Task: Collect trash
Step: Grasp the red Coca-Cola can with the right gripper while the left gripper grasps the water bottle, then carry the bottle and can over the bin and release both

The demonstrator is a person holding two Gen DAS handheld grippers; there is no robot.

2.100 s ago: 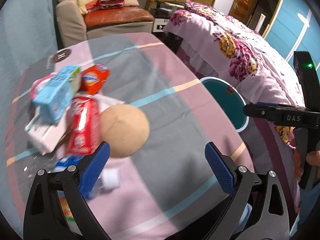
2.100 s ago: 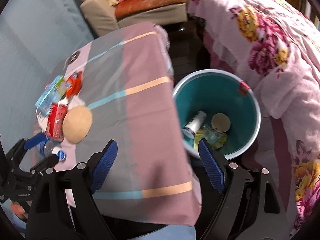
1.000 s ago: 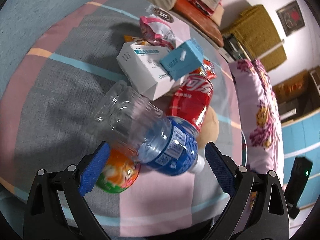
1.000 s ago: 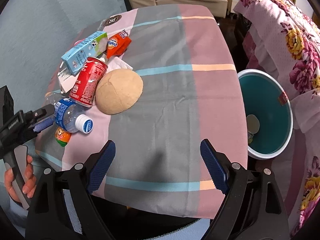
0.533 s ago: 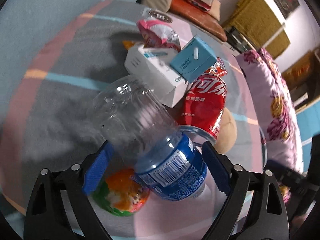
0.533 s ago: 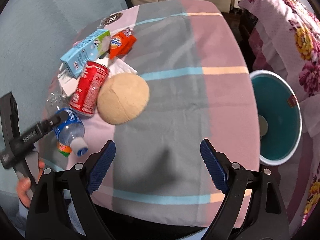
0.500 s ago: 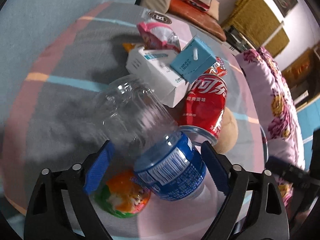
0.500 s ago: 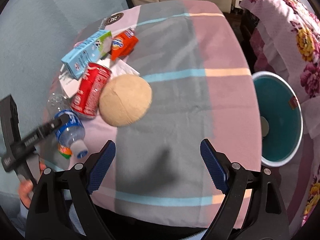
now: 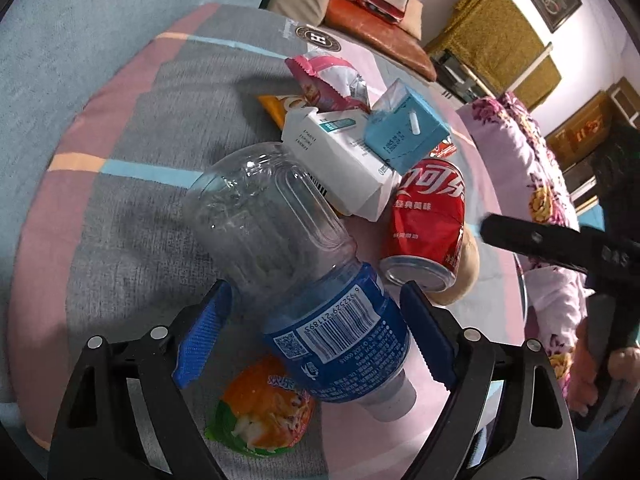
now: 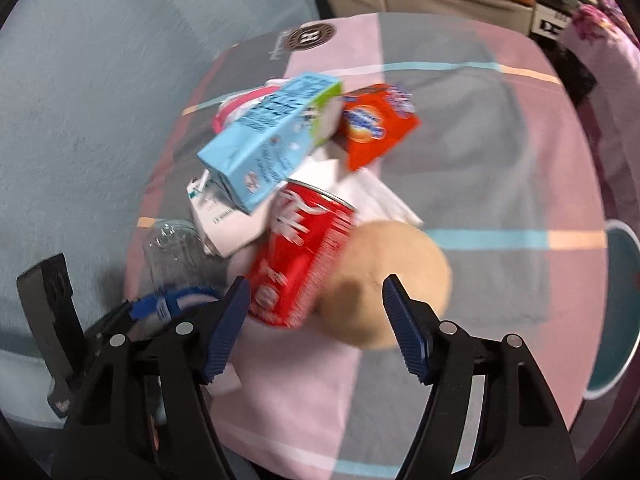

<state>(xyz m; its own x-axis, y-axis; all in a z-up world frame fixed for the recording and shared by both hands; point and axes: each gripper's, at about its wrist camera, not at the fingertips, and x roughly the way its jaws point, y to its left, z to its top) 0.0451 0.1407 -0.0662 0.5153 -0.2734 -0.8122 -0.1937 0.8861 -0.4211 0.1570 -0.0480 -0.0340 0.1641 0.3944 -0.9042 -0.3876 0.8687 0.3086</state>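
A clear plastic bottle (image 9: 296, 256) with a blue label lies on the table between the jaws of my left gripper (image 9: 316, 336), which is open around it; I cannot tell whether the pads touch it. A red cola can (image 9: 428, 224), a white box (image 9: 340, 160), a blue carton (image 9: 404, 132), a pink wrapper (image 9: 328, 76) and an orange-green cup lid (image 9: 264, 408) lie close by. My right gripper (image 10: 316, 324) is open and empty, just above the red can (image 10: 304, 256) and a tan round bun (image 10: 384, 276). An orange packet (image 10: 376, 124) lies behind.
The table has a pink, grey and blue striped cloth (image 10: 500, 168). A teal trash bin (image 10: 612, 312) stands off the table's right edge. A blue wall is on the left. A sofa (image 9: 372, 20) and a floral bed (image 9: 532, 168) are beyond.
My left gripper has moved in, and its jaws now stand on either side of the bottle. My right gripper has swung left and down, close over the can and bun.
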